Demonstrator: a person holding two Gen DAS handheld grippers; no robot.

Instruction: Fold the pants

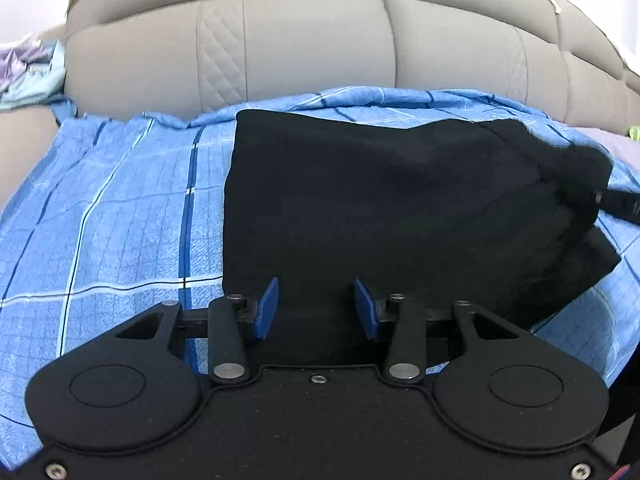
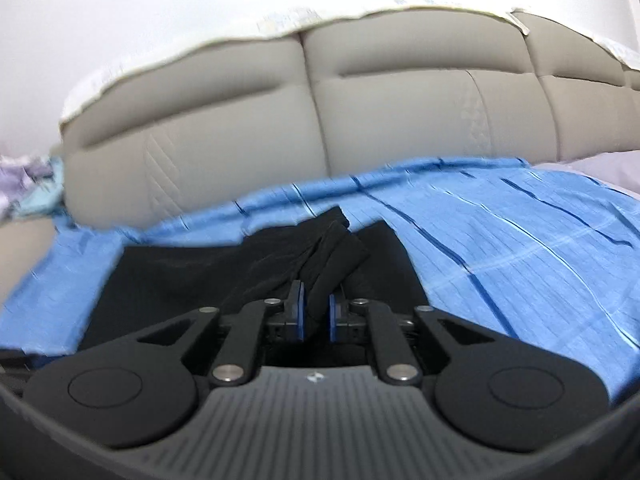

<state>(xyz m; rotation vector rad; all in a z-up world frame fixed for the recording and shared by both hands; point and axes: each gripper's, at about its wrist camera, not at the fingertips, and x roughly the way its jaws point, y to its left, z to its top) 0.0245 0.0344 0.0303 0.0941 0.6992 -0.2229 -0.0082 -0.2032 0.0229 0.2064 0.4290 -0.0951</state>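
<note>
Black pants (image 1: 380,200) lie folded on a blue checked bedsheet (image 1: 120,220). My left gripper (image 1: 316,306) is open, its blue pads on either side of the pants' near edge, holding nothing. My right gripper (image 2: 315,310) is shut on a bunched fold of the pants (image 2: 332,256) and lifts it above the flat part (image 2: 180,280). The right gripper also shows at the right edge of the left wrist view (image 1: 600,196), at the pants' far right corner.
A beige padded headboard (image 1: 300,48) stands behind the bed. Crumpled pale clothes (image 1: 28,72) lie at the far left. The blue sheet (image 2: 520,240) spreads to the right of the pants.
</note>
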